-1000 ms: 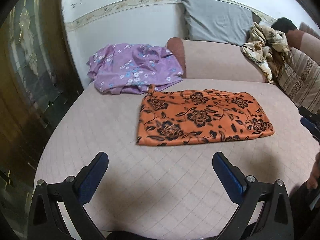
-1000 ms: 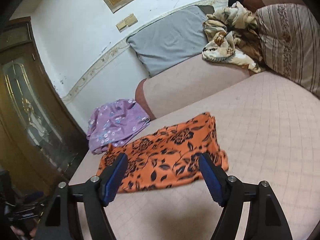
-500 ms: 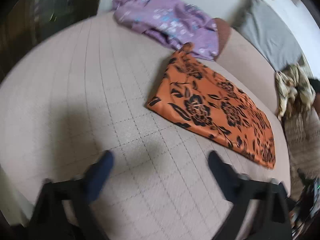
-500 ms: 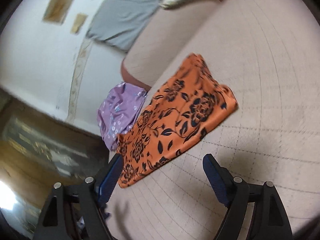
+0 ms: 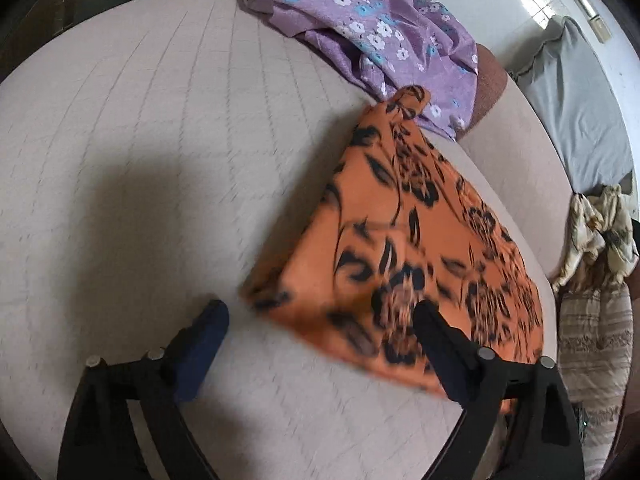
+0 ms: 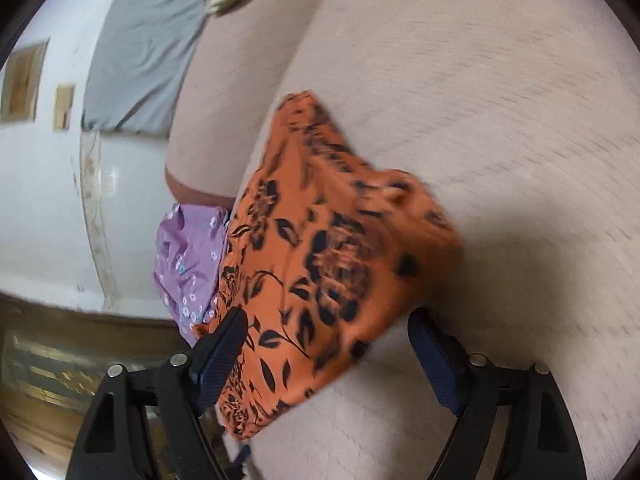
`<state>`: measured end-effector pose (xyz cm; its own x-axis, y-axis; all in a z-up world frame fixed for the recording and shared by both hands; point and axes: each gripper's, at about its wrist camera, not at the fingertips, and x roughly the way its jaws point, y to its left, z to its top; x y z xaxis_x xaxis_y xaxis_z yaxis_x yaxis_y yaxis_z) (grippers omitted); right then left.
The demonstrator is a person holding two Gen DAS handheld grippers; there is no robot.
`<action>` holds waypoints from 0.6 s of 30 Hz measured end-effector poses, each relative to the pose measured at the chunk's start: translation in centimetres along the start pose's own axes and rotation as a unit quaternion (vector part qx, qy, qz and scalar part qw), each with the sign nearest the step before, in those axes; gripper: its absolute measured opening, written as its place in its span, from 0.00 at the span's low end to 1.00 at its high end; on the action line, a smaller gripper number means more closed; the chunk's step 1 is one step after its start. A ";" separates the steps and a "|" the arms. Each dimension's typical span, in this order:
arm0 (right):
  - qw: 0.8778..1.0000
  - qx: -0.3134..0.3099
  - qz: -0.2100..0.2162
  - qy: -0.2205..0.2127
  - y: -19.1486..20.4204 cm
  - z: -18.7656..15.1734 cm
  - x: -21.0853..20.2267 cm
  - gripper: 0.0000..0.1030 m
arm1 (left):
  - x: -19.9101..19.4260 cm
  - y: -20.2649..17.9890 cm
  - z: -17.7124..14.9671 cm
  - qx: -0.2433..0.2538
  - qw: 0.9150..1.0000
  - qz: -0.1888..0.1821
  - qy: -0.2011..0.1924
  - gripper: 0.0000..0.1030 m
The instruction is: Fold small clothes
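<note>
An orange garment with black flowers (image 5: 416,240) lies flat on the beige quilted bed (image 5: 140,140). My left gripper (image 5: 320,324) is open and empty, low over the garment's near left corner. In the right wrist view the same garment (image 6: 320,256) lies between the open fingers of my right gripper (image 6: 326,332), which hovers over its right end. Both views are motion-blurred.
A crumpled purple floral garment (image 5: 360,28) lies at the bed's far left, also in the right wrist view (image 6: 188,260). A grey pillow (image 5: 576,116) and a cream patterned cloth (image 5: 600,236) lie by the headboard cushion. A striped pillow (image 5: 592,332) is at the right.
Both grippers have tilted down and moved in close over the orange garment, the left to its left corner and the right to its right end. Both stay open.
</note>
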<state>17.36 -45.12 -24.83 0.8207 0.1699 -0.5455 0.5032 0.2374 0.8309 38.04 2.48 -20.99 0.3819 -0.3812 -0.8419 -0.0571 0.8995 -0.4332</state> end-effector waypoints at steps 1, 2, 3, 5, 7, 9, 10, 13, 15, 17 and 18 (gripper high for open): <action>1.000 -0.005 -0.003 0.001 0.3 0.2 0.8 0.81 | 0.4 -0.2 0.3 0.002 1.000 0.001 -0.007 0.91; 1.000 -0.007 -0.002 -0.004 0.4 0.3 1.2 0.81 | 0.8 -0.5 0.7 0.004 1.000 0.003 -0.018 0.90; 1.000 -0.009 0.002 -0.010 0.5 0.4 1.5 0.81 | 1.1 -0.6 0.9 0.004 1.000 0.002 -0.025 0.90; 1.000 -0.013 0.015 -0.016 1.0 0.7 2.0 0.73 | 1.4 -1.0 1.0 0.005 0.999 -0.005 -0.044 0.79; 1.000 -0.010 0.022 -0.019 1.0 1.1 2.6 0.68 | 2.0 -1.5 1.3 0.012 0.999 0.001 -0.048 0.51; 0.999 -0.010 0.022 -0.022 0.9 1.2 2.9 0.66 | 2.2 -1.5 1.1 0.020 0.998 0.009 -0.059 0.47; 0.999 -0.013 0.021 -0.022 1.0 1.3 3.1 0.65 | 2.3 -1.4 1.0 0.022 0.998 0.006 -0.065 0.47; 0.999 -0.028 0.013 -0.031 1.6 1.4 3.8 0.66 | 2.4 -1.1 1.1 0.012 0.997 -0.005 -0.074 0.47; 0.998 -0.043 0.005 -0.037 2.1 1.3 4.1 0.56 | 2.5 -1.3 1.2 0.016 0.997 -0.002 -0.073 0.46; 0.998 -0.053 -0.012 -0.037 2.0 1.4 4.5 0.17 | 2.6 -1.4 1.5 0.027 0.998 0.001 -0.063 0.21; 0.998 -0.048 -0.014 -0.039 1.5 1.4 4.5 0.15 | 2.6 -1.4 1.6 0.026 0.998 -0.001 -0.060 0.19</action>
<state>22.19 -45.33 -25.87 0.8264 0.0885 -0.5560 0.5018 0.3319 0.7987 40.55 0.59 -22.04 0.4904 -0.3579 -0.7946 -0.0098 0.9095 -0.4156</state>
